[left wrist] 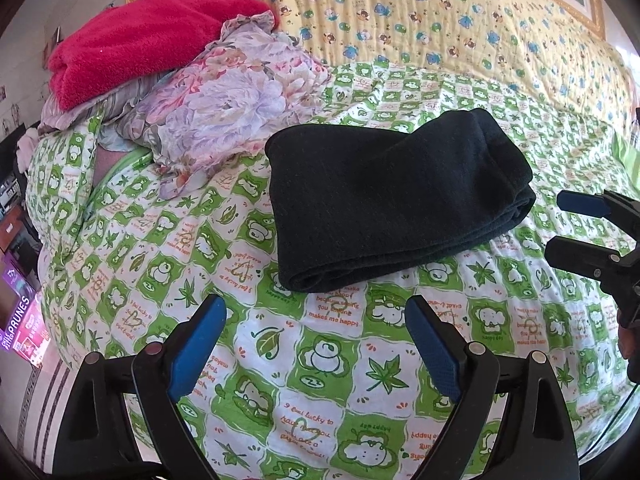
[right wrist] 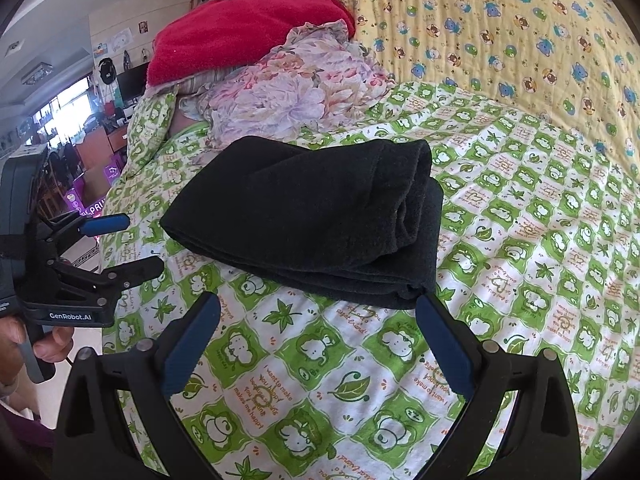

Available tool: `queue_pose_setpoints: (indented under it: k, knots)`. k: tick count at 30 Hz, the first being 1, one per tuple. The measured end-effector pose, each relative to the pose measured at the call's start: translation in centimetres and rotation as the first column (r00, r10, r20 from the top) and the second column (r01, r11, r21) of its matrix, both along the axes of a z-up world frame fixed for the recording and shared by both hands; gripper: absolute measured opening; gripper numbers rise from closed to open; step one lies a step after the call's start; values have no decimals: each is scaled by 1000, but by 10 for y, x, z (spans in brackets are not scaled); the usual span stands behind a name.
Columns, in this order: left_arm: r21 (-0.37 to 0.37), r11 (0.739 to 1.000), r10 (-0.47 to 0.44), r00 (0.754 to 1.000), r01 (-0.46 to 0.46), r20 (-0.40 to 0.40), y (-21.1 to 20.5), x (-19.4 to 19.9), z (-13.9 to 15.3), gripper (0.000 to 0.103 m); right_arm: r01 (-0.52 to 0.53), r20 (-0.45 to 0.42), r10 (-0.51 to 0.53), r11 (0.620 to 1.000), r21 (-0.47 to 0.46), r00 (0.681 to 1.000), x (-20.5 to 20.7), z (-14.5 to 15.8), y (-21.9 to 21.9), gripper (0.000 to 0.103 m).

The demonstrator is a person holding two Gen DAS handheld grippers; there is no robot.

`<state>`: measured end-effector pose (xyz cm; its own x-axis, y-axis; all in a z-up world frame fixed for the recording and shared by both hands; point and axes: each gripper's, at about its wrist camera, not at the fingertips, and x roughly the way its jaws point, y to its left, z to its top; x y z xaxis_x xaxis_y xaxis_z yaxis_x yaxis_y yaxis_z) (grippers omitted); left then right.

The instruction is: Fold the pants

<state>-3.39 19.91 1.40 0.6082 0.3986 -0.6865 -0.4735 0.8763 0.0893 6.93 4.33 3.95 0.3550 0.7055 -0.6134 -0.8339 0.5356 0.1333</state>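
The black pants [left wrist: 400, 200] lie folded into a thick rectangle on the green-and-white frog-print sheet [left wrist: 320, 360]. My left gripper [left wrist: 316, 308] stands open just in front of the bundle's near edge, with only sheet between its blue pads. In the right wrist view the pants [right wrist: 312, 224] show stacked layers on their right side. My right gripper [right wrist: 319, 304] is open too, its right fingertip close beside the bundle's near right corner. Each gripper also appears in the other's view: the right gripper [left wrist: 560, 230] at the right edge, the left gripper [right wrist: 140, 245] at the left, both with their fingers apart.
A red towel [left wrist: 152, 40] sits on crumpled floral fabric [left wrist: 224, 108] at the back left. A yellow bear-print quilt [left wrist: 440, 20] lies across the back. The bed's left edge [right wrist: 108, 280] drops to the floor. A person's hand [right wrist: 52, 344] holds the left gripper's handle.
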Motion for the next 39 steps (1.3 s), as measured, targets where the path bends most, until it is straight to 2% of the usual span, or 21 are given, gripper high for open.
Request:
queue_pose_setpoints:
  k: [9,39]
  knots:
    - [-2,1000,8,1000,-8,10,2,2,-3,91,-9,35,10,1000,-10,999,-1,-1,6,98]
    - [-4,1000,5,1000,-5,11,11,11,-4,91,-17,21,17,1000,-3,1000,7,-4,16,98]
